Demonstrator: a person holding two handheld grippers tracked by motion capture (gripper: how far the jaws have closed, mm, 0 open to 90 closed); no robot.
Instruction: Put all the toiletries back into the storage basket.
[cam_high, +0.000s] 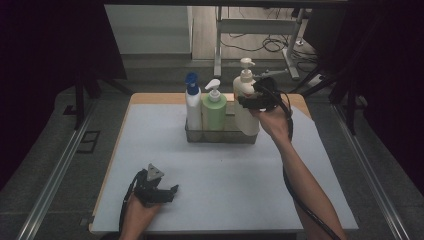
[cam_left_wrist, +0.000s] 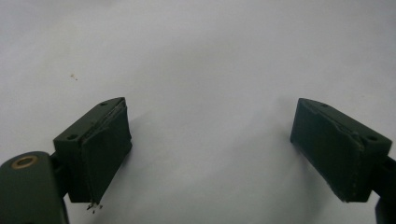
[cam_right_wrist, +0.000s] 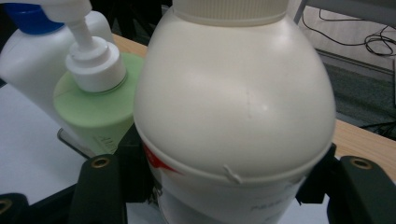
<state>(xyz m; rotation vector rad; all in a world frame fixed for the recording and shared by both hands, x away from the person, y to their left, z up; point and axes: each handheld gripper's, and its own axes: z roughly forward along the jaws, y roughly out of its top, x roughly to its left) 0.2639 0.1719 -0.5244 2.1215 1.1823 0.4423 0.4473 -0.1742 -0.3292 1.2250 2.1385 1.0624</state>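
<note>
Right gripper view: right gripper (cam_right_wrist: 229, 186) jaws clamp cream pump bottle (cam_right_wrist: 233, 107), frame centre; left gripper (cam_left_wrist: 210, 154) jaws spread, nothing btwn.

Three pump bottles stand in a row in the tray (cam_high: 220, 136) at the far middle of your counter (cam_high: 225, 190): the spray-capped bottle (cam_high: 193, 107) at left, the short bottle (cam_high: 214, 111) in the middle, the tall bottle (cam_high: 245, 100) at right. Your right hand-held gripper (cam_high: 250, 102) sits around the tall bottle from its right side. Your left hand-held gripper (cam_high: 167, 192) rests on the counter's near left, well apart from the tray.
</note>
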